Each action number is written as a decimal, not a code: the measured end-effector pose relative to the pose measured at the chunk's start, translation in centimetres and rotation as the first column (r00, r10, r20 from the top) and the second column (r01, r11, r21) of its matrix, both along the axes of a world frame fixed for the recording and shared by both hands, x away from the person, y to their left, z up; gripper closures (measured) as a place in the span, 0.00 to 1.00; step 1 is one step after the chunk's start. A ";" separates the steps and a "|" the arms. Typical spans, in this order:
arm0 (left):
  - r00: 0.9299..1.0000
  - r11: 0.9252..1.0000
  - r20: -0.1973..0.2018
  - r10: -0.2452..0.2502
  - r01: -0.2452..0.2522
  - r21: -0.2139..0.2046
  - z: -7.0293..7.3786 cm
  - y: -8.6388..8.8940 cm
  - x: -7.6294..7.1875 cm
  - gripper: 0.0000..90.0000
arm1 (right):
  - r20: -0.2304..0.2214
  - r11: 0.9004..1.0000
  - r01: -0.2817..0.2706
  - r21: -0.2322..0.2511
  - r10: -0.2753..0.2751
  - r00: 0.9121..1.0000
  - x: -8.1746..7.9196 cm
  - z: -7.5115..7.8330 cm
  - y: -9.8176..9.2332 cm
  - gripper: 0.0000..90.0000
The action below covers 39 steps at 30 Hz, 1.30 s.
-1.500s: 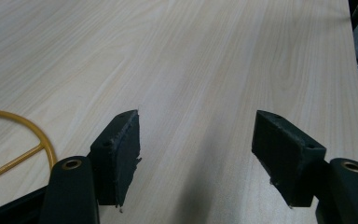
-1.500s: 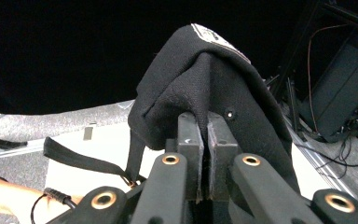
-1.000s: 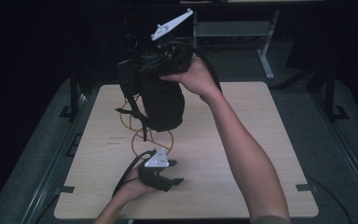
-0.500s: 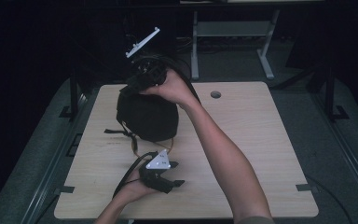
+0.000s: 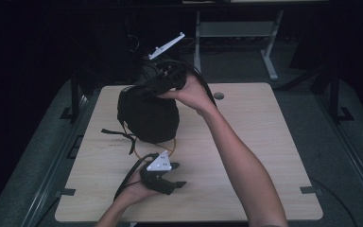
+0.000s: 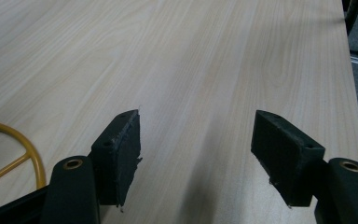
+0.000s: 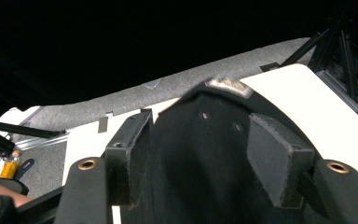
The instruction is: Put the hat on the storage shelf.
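The right gripper (image 5: 158, 82) is held up over the far left part of the table (image 5: 264, 142). Its jaws are clamped on the top of a black bag (image 5: 147, 116). In the right gripper view the black cloth (image 7: 200, 154) fills the gap between the two pads (image 7: 272, 158) and rises to a peak with a small worn patch. The bag hangs from the grip with its base low over the table, or on it; I cannot tell which. What is inside cannot be seen. A dark strap (image 5: 118, 134) trails from it toward the left.

The left gripper (image 5: 163, 177) lies low at the near edge, in the left hand (image 5: 134, 191). Its jaws stand wide apart with bare wood between them. A yellow ring (image 6: 14, 149) lies on the table just beside its left jaw. From above, part of the ring (image 5: 168, 147) shows under the bag.

Half a second ago the right gripper's grey plate (image 5: 167, 46) pointed more to the left and the bag sat a little nearer the left edge. A second ago the bag hung higher and two yellow loops showed below it. The left gripper has barely moved.

Count: two grippers, one bag, one strap, one ring in view, one table.
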State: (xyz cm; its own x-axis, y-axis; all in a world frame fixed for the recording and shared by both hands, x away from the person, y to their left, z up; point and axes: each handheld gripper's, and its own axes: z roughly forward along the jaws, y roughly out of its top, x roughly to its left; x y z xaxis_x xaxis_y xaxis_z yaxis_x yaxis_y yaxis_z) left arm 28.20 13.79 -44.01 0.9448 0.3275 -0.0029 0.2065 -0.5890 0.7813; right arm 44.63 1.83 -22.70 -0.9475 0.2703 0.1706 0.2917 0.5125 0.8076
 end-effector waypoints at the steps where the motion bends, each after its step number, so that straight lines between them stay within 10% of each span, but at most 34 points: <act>1: 1.000 1.000 -0.001 0.000 0.000 -0.001 0.0 0.0 0.0 0.36 | -0.010 1.000 0.007 0.005 -0.007 1.000 -0.1 -0.1 -0.3 0.43; 39: 1.000 1.000 0.012 0.006 -0.006 0.009 -0.3 0.1 -0.3 0.36 | -0.035 0.988 0.152 0.017 -0.151 0.988 -2.1 -2.3 -11.3 0.32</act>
